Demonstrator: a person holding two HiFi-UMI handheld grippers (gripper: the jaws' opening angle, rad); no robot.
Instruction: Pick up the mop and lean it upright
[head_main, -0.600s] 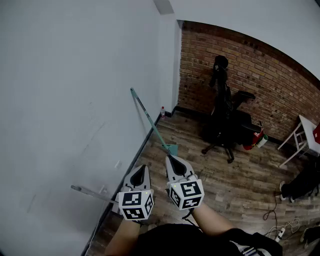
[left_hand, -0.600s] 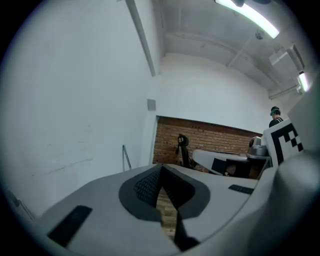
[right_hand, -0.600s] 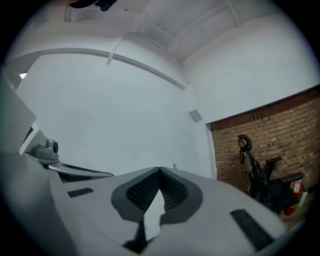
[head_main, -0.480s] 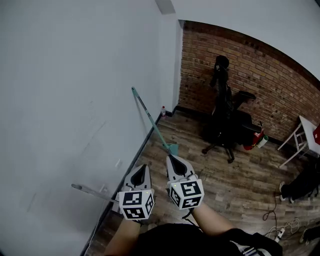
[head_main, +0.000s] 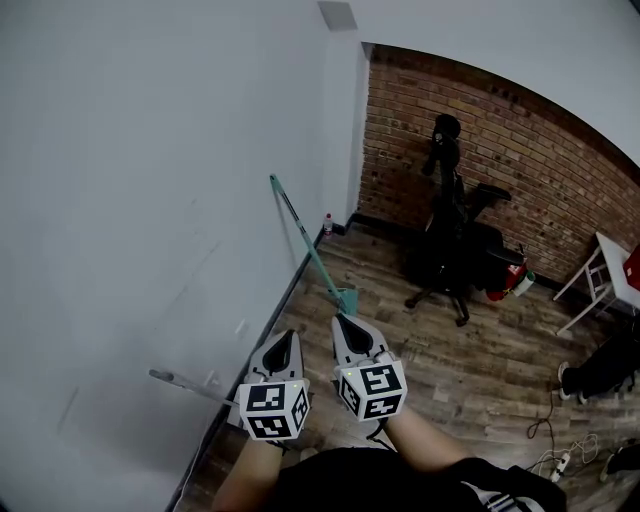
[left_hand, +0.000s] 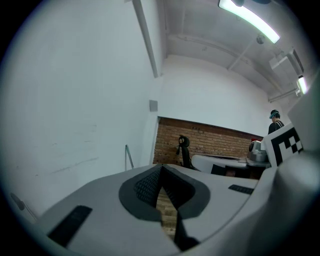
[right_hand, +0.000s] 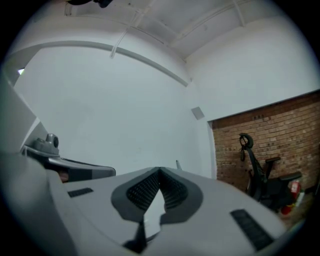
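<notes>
The mop (head_main: 305, 245) has a teal handle and leans upright against the white wall, its head (head_main: 346, 298) on the wooden floor by the skirting. My right gripper (head_main: 342, 320) is shut and empty, its tip just short of the mop head. Beside it on the left, my left gripper (head_main: 286, 335) is also shut with nothing held. In the left gripper view the thin mop handle (left_hand: 129, 156) stands against the wall beyond the closed jaws of the left gripper (left_hand: 161, 167). In the right gripper view only the handle's top (right_hand: 177, 164) peeks above the right gripper (right_hand: 160, 171).
A black office chair (head_main: 455, 250) stands before the brick wall (head_main: 500, 160). A small bottle (head_main: 326, 224) sits in the corner. A white table (head_main: 610, 270) and floor cables (head_main: 550, 440) are at the right. A grey rod (head_main: 185, 385) sticks out at the wall on my left.
</notes>
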